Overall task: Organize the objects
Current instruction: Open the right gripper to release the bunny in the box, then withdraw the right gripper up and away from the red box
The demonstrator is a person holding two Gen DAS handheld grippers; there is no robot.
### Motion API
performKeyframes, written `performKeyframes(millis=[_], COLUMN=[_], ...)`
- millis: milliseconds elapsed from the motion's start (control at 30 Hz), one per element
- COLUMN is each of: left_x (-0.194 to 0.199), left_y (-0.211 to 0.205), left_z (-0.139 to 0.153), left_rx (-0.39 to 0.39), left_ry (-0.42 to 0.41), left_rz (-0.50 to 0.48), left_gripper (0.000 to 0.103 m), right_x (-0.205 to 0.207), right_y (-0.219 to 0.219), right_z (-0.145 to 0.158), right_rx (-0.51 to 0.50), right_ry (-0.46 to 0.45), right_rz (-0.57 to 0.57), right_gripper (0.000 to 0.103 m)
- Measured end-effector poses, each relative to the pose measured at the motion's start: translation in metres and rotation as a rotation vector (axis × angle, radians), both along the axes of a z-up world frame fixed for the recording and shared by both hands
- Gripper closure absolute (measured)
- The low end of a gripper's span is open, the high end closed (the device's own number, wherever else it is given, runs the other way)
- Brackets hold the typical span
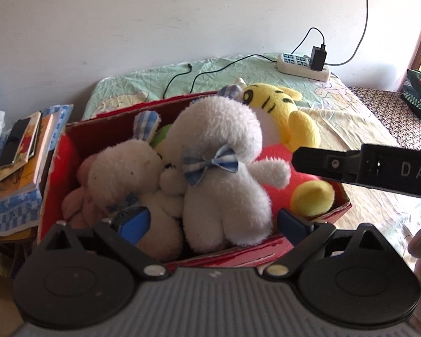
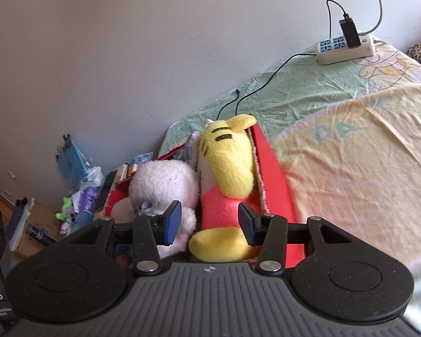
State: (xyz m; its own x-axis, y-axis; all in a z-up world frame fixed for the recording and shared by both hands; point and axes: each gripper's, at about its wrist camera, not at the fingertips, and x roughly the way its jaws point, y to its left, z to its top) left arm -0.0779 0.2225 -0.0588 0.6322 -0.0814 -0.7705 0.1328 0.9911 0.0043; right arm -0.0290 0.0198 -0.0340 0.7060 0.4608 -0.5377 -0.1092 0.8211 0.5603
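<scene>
Each handheld gripper had a grey ribbed plastic body, flanked by two round black discs with raised centres. Black angled link arms pivoted on silver round rivets, with triangular cut-outs in the outer pair. The left gripper (image 1: 213, 223) carried blue flat finger pads (image 1: 136, 223), as did the right gripper (image 2: 207, 221). White letters "DAS" marked the right gripper's black housing.

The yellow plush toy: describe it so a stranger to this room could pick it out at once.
On the bed sits a red cardboard box crammed with soft toys. The yellow plush toy lies along the box's right side, next to the big white rabbit with a blue checked bow. Alone among its white and pink neighbours, it has a yellow head with black stripes and a red body.
</scene>
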Motion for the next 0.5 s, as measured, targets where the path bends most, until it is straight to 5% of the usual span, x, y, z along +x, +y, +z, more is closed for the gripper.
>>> performKeyframes(millis=[500], left_x=[-0.036], left_y=[-0.064], left_z=[0.013], left_rx=[0.070], left_ry=[-0.018], left_rz=[0.056], left_gripper=[0.005], right_x=[-0.034], right_y=[-0.042], right_z=[0.013], right_rx=[-0.154], right_ry=[-0.017], right_rz=[-0.015], right_gripper=[0.041])
